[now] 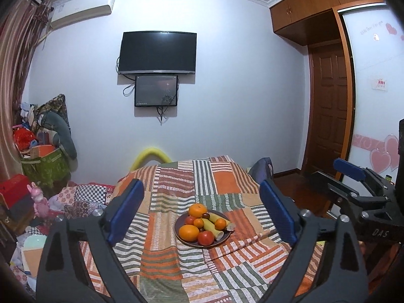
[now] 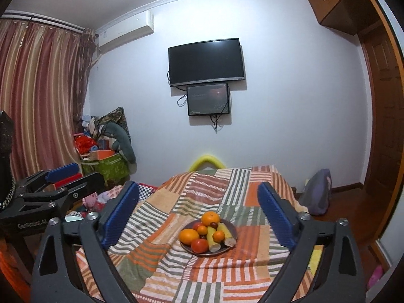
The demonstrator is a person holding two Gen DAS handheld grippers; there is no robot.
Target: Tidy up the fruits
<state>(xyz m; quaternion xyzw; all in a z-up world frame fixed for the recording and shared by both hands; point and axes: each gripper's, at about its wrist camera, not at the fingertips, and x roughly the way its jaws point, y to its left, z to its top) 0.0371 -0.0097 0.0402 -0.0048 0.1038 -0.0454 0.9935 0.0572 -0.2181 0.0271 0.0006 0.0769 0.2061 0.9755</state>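
A dark round plate [image 1: 182,240] sits on a table under a striped patchwork cloth [image 1: 176,181]. It holds oranges [image 1: 197,210], red tomatoes [image 1: 205,237], small tangerines and two peeled bananas [image 1: 210,227]. My left gripper [image 1: 202,210] is open and empty, held above and before the plate. My right gripper [image 2: 199,212] is open and empty too, with the plate [image 2: 233,229] and fruit [image 2: 188,236] between its blue pads. The right gripper also shows at the right of the left wrist view [image 1: 353,176], and the left gripper at the left of the right wrist view [image 2: 65,176].
A television [image 1: 157,52] and a smaller screen [image 1: 156,91] hang on the far wall. Boxes, bags and toys [image 1: 43,156] pile up at the left by the curtain. A wooden door [image 1: 330,111] and wardrobe stand at the right.
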